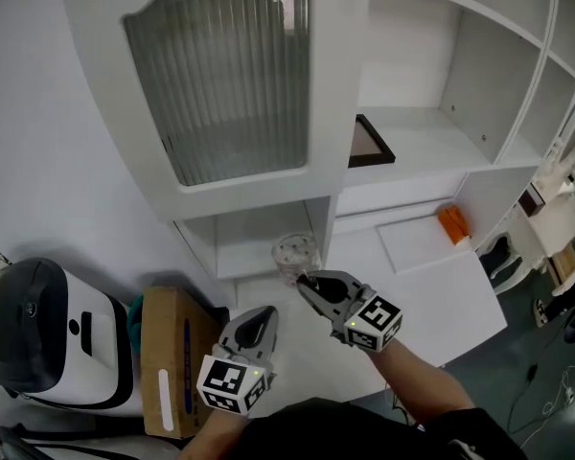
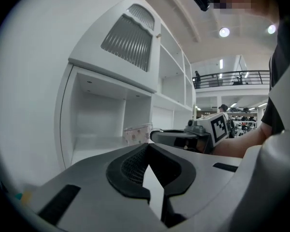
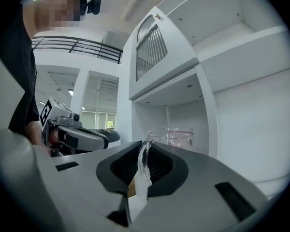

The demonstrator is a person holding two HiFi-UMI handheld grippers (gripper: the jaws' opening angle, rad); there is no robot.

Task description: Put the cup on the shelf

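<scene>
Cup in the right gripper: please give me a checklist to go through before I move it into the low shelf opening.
1. Grip: right gripper is shut on the cup at its clear handle: ok.
2. Cup upright: ok.
3. Low shelf opening free of things, as far as it shows: ok.
4. Left gripper shut, empty, beside the path and not in it: ok.
5. Anything inside the cup: cannot tell.
</scene>
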